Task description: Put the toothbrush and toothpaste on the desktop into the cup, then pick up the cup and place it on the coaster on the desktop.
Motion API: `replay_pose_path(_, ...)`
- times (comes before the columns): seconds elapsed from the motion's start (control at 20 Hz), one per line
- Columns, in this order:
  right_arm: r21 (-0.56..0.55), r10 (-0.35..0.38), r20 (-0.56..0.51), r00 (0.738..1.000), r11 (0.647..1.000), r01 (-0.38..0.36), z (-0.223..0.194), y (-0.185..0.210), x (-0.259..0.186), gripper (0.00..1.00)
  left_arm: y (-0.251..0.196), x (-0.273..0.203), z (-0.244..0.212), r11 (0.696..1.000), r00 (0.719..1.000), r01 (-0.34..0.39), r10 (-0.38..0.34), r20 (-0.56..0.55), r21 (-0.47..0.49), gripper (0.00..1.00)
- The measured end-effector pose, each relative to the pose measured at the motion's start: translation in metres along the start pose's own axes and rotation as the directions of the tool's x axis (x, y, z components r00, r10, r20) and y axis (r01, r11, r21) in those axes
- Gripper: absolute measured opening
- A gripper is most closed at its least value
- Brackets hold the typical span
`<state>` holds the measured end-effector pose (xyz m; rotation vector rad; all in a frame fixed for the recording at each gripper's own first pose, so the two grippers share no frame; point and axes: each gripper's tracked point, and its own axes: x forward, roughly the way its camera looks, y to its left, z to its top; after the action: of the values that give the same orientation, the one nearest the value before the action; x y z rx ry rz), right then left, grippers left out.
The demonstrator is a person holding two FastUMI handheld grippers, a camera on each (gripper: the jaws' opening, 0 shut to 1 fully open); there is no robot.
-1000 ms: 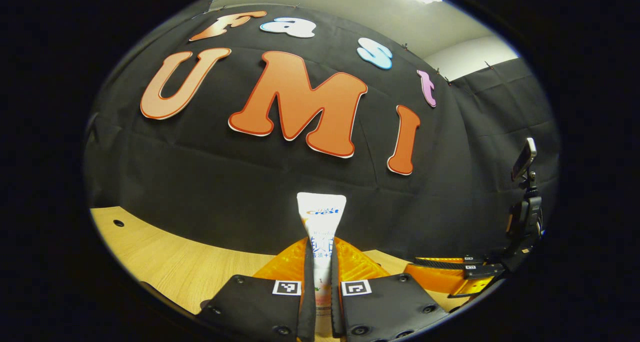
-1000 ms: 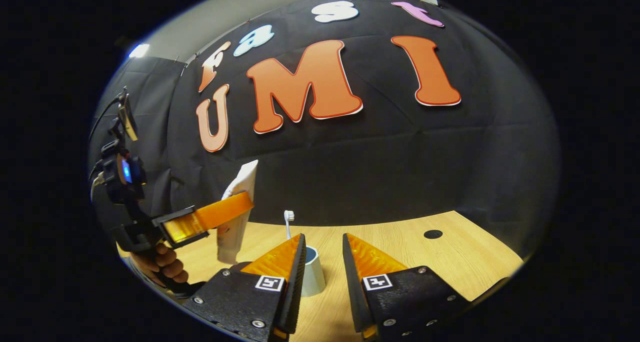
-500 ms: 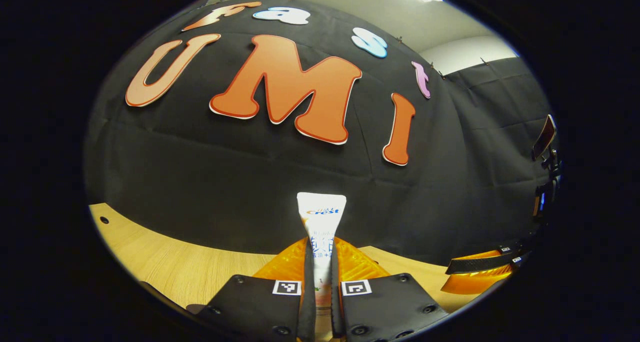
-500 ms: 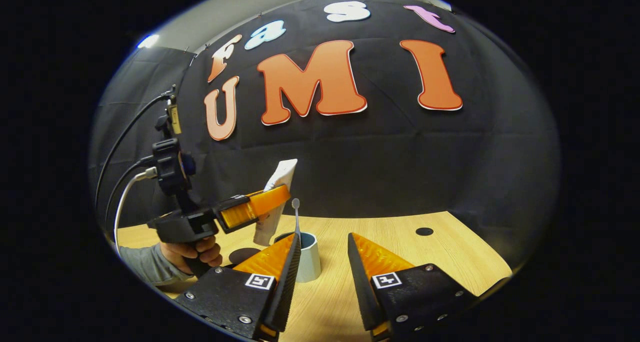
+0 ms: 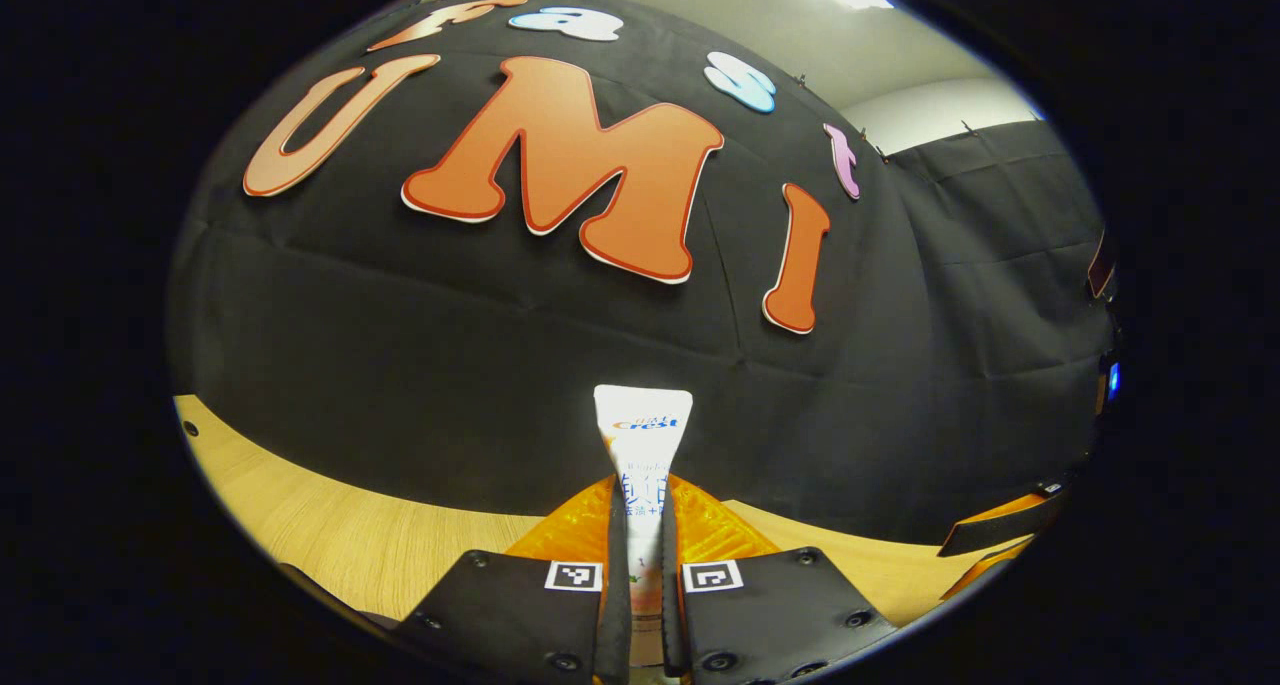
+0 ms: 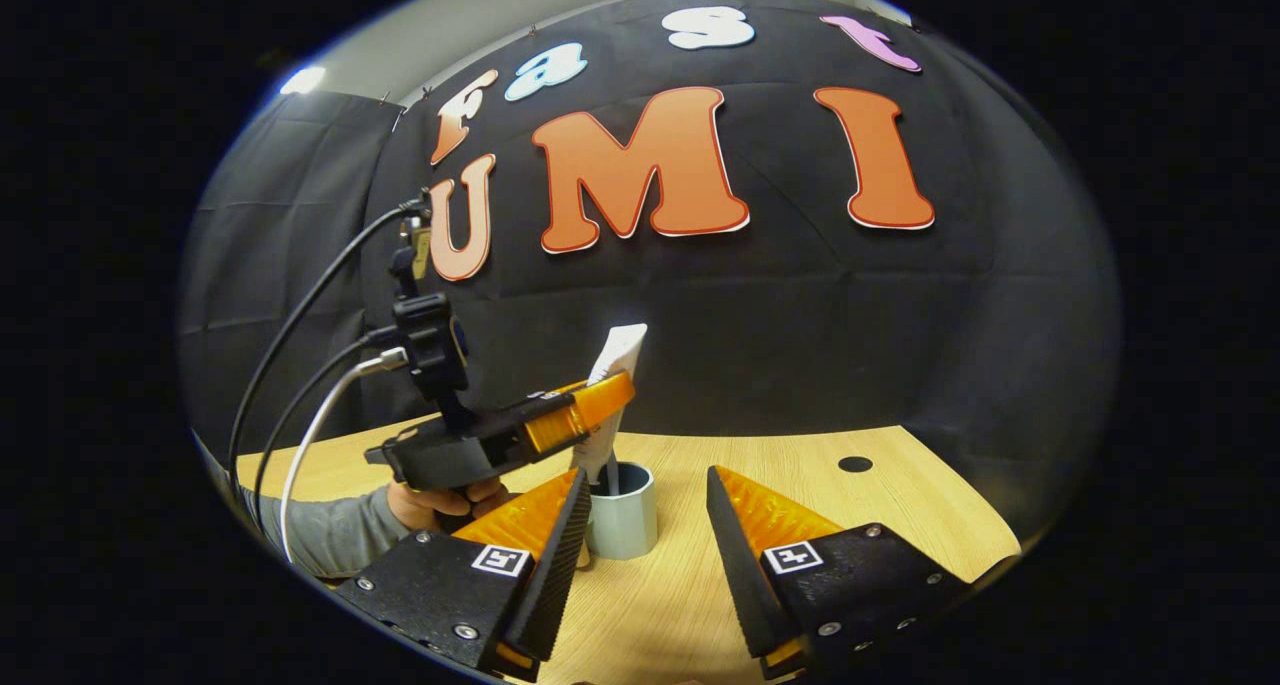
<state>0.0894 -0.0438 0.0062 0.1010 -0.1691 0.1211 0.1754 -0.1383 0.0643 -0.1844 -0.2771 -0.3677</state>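
Toothpaste (image 6: 612, 395), clamped upright between the fingers of the left gripper (image 6: 590, 410), now hangs with its lower end dipping into the cup (image 6: 622, 510) on the desktop (image 6: 800, 485), having swung in from the cup's left over the past second. The toothbrush (image 6: 609, 473) already stands inside. The right gripper (image 6: 640, 525) waits just before the cup, jaws apart and empty. Release looks imminent; the coaster move remains.

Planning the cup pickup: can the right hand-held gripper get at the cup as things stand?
Probably not yet. The right hand-held gripper is open and facing the cup, but the left hand-held gripper holds the toothpaste tube right over its mouth.
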Motion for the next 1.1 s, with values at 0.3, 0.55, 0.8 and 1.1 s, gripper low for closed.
replay_pose_path(0.3, 0.011, -0.021, 0.019, 1.0, 1.0, 0.021, 0.004, -0.009, -0.005, 0.7, 0.001, 0.01, -0.022, 0.999, 0.999, 0.001, -0.003, -0.039, -0.043, 0.15)
replay_pose_path(0.55, 0.016, -0.033, 0.001, 0.999, 0.999, 0.033, -0.002, -0.01, -0.005, 0.71, 0.002, 0.0, -0.018, 1.0, 0.998, 0.003, -0.004, -0.068, -0.022, 0.2)
replay_pose_path(0.8, 0.024, -0.024, -0.013, 1.0, 0.999, 0.025, -0.006, -0.002, -0.001, 0.71, 0.012, -0.017, -0.014, 1.0, 0.995, -0.009, 0.008, -0.097, -0.011, 0.25)
replay_pose_path(1.1, -0.004, -0.047, -0.063, 0.997, 0.999, 0.047, -0.018, 0.001, 0.01, 0.7, 0.021, -0.04, -0.016, 0.998, 0.988, -0.005, 0.014, -0.156, 0.061, 0.31)
